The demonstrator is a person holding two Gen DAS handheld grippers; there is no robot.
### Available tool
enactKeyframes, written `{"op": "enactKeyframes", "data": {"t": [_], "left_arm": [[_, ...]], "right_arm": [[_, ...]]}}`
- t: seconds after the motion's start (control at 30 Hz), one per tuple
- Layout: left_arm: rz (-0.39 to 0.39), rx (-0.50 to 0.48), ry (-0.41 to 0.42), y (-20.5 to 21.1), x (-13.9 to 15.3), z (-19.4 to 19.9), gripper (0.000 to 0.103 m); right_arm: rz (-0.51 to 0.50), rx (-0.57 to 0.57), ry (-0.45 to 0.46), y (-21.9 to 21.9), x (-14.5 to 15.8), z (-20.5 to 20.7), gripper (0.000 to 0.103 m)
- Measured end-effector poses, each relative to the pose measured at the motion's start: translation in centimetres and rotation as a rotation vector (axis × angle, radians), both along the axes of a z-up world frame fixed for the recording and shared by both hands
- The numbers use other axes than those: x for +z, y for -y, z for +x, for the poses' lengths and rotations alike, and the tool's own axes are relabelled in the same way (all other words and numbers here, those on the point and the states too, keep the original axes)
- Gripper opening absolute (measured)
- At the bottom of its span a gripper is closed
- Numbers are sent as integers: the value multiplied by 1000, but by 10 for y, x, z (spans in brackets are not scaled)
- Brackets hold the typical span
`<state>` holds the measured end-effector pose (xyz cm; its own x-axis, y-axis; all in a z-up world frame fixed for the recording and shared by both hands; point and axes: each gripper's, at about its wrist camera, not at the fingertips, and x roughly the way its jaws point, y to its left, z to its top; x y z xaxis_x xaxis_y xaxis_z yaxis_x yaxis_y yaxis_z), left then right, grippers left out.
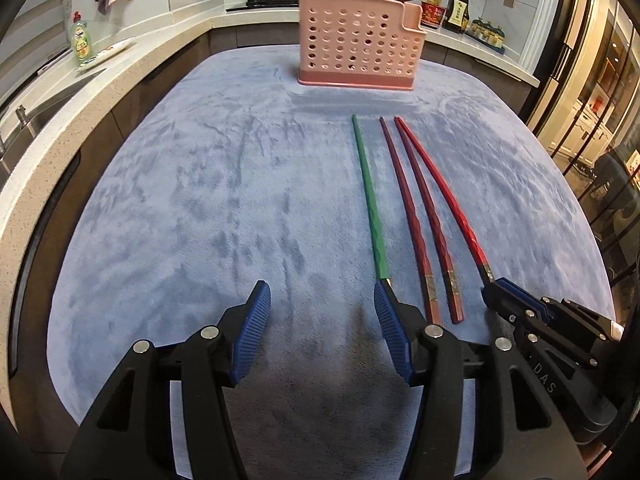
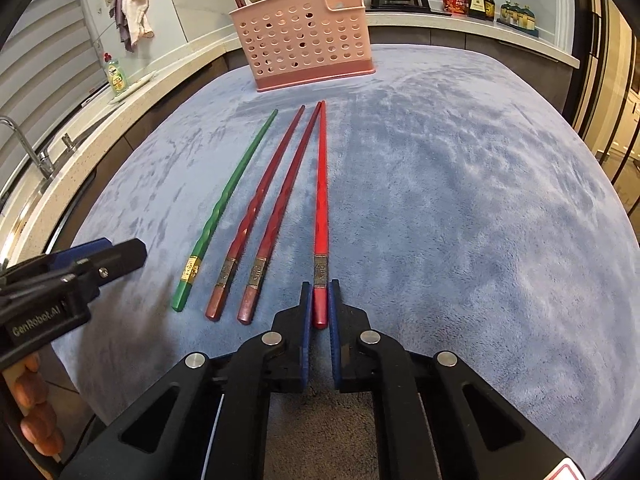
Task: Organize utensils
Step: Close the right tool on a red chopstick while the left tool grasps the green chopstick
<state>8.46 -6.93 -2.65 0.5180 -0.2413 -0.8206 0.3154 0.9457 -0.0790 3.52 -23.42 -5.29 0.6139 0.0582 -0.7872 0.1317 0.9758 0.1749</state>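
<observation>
So four chopsticks lie side by side on the blue-cloth surface [image 2: 460, 200], thick ends toward the near edge and tips aimed at the pink holder [image 2: 304, 36], which stands upright near the far edge with a few chopsticks already poking out of it. From the left-hand side it goes green chopstick [image 2: 224, 208], two dark red chopsticks [image 2: 260, 212], then the bright red chopstick [image 2: 321, 200]. The right claw [image 2: 320, 300] is squeezed narrow around the thick end of the bright red one, blue pads on both sides of it, and the stick looks like it's lying flat on the cloth, not lifted yet as far as I can tell. The left claw [image 1: 320, 300] sits about half open with nothing between the pads; its right finger [image 1: 390, 320] is just beside or on top of the green stick's end, hard to say which. My read: this is the pick-up step for the red one, with green next in line. Next move calls for lifting that end cleanly so the tip comes off the cloth, carrying it toward the far edge, tipping it upright and dropping it into a holder slot. Gripped at one end, it might swing or droop.
</observation>
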Motion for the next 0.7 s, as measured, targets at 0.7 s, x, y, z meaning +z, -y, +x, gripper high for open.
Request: {"op": "enactKeyframes", "data": {"t": [0.7], "left_arm": [[12, -26, -61, 20, -26, 4, 35]], "right_arm": [[14, -15, -1, 8, -2, -6, 7]]}}
